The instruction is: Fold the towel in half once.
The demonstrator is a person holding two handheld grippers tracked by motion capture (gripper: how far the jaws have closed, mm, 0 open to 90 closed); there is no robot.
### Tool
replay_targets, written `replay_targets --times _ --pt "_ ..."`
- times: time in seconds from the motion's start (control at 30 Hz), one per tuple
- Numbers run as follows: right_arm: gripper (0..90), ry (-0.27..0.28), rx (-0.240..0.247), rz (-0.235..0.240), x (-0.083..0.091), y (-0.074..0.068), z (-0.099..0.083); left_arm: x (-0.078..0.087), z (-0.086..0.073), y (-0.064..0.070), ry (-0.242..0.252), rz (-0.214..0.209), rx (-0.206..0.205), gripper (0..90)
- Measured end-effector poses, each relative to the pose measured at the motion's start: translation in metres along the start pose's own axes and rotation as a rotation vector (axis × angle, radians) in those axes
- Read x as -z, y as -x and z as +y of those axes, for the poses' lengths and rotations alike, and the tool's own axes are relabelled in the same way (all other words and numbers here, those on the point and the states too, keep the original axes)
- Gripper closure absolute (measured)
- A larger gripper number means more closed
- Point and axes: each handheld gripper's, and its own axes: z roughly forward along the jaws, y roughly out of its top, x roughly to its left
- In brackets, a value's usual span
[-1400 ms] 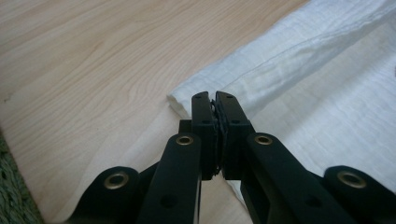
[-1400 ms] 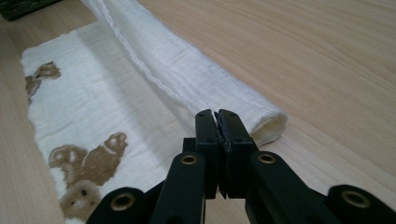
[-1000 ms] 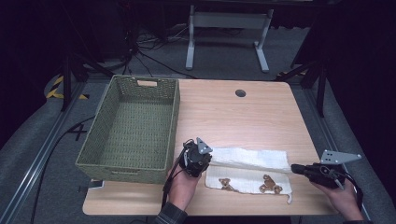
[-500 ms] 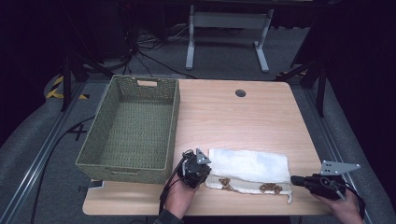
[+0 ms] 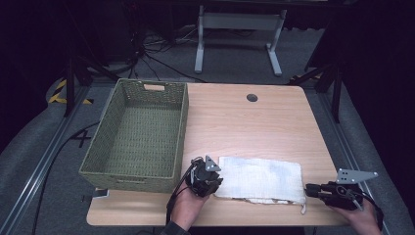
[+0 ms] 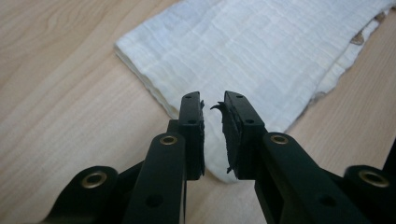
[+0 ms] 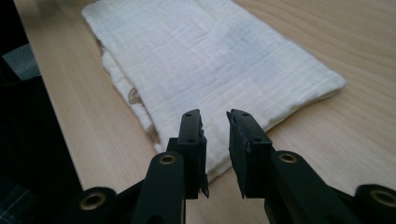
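The folded white cloth (image 5: 259,179) is lying near the tabletop (image 5: 244,122) front edge, long axis running left-right, each end facing a slightly parted, empty hand-held gripper, the left hand-held gripper (image 6: 212,109) sitting closer than the right hand-held gripper (image 7: 215,122).

A dark lab: floor cables (image 5: 156,58), metal stand (image 5: 237,34).
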Motion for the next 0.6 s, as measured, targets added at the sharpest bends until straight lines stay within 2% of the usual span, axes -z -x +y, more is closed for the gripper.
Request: replay_targets --times 0.1,0.2,0.23,0.4,0.53,0.6 --pt "75.6 -0.003 -0.006 -0.019 -0.007 0.010 0.011 -0.009 0.012 -0.009 0.000 0.042 -0.010 74.8" --pt "75.4 -0.003 -0.017 -0.045 -0.013 0.019 0.018 -0.015 0.018 -0.014 -0.001 0.048 0.003 73.0" --pt "75.4 -0.003 -0.017 -0.045 -0.013 0.019 0.018 -0.019 0.022 -0.018 0.005 0.056 0.001 73.0" --pt "75.4 -0.017 -0.030 -0.081 -0.026 0.038 0.031 -0.037 0.038 -0.032 -0.003 0.091 0.017 73.0" --pt "74.7 -0.016 -0.042 -0.119 -0.035 0.055 0.039 -0.047 0.045 -0.042 -0.020 0.101 0.025 71.4" --pt "74.2 -0.032 -0.047 -0.128 -0.039 0.063 0.041 -0.053 0.046 -0.047 -0.025 0.090 0.041 70.5"
